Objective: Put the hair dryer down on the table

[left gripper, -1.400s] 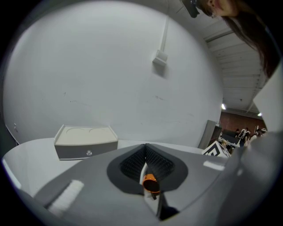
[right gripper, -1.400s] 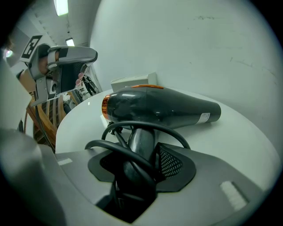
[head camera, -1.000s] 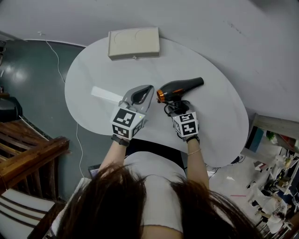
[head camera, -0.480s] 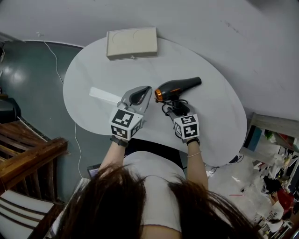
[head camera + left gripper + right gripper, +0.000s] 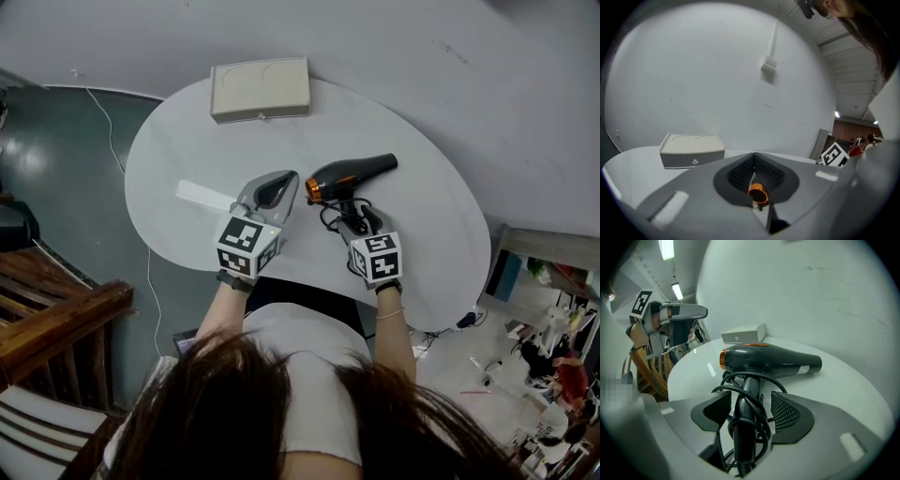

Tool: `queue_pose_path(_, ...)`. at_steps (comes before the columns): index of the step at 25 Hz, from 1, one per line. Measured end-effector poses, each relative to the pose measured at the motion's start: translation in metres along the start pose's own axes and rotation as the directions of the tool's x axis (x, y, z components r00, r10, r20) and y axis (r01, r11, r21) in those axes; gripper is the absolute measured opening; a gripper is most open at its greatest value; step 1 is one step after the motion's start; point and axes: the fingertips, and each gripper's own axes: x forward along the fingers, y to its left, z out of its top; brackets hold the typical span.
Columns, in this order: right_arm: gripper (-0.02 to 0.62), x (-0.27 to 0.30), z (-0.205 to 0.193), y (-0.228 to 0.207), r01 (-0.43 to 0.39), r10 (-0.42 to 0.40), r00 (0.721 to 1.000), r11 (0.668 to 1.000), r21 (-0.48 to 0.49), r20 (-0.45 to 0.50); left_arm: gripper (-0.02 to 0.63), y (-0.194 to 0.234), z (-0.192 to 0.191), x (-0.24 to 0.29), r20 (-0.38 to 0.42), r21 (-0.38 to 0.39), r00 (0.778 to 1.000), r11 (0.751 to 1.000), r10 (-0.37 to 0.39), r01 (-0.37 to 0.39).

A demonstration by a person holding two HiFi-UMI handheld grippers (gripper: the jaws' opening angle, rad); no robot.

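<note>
Placement looks nearly finished

hair dryer (image 5: 352, 174) lies on its side on table (image 5: 187, 150), handle (cord wound round it) between jaws of right gripper (image 5: 749, 397). Those jaws stand apart, with a gap either side of the handle, so no grip. left gripper (image 5: 753, 157) is closed on nothing, the dryer's orange ring just past its tips. Judged: set-down done, only backing right gripper off is left.

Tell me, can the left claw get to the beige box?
Probably yes. Only bare table lies between the left claw and the beige box; the hair dryer sits off to its right.
</note>
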Motion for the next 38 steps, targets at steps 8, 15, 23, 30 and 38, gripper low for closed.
queue_pose_path(8, 0.238, -0.026, 0.004, -0.004, 0.020, -0.020, 1.000, 1.000, -0.019, 0.022, 0.058, -0.006, 0.022, -0.003, 0.041, 0.031, 0.999, 0.999, -0.010, 0.009)
queue_pose_path(15, 0.238, -0.055, 0.012, -0.008, 0.030, -0.029, 0.996, 1.000, -0.006, 0.081, 0.058, -0.017, 0.045, -0.004, 0.080, 0.068, 0.996, 0.997, -0.030, 0.025)
queue_pose_path(23, 0.238, -0.107, 0.061, -0.015, 0.076, -0.071, 0.962, 0.997, -0.007, 0.263, 0.058, -0.032, 0.072, -0.011, 0.122, 0.119, 0.991, 0.992, -0.060, 0.045)
queue_pose_path(30, 0.236, -0.171, 0.125, -0.024, 0.059, -0.077, 0.852, 0.997, 0.050, 0.519, 0.058, -0.049, 0.101, -0.017, 0.173, 0.167, 0.979, 0.983, -0.108, 0.079)
queue_pose_path(38, 0.217, -0.225, 0.170, -0.029, 0.049, -0.069, 0.733, 0.998, 0.049, 0.677, 0.058, -0.070, 0.121, -0.019, 0.184, 0.210, 0.964, 0.966, -0.190, 0.150)
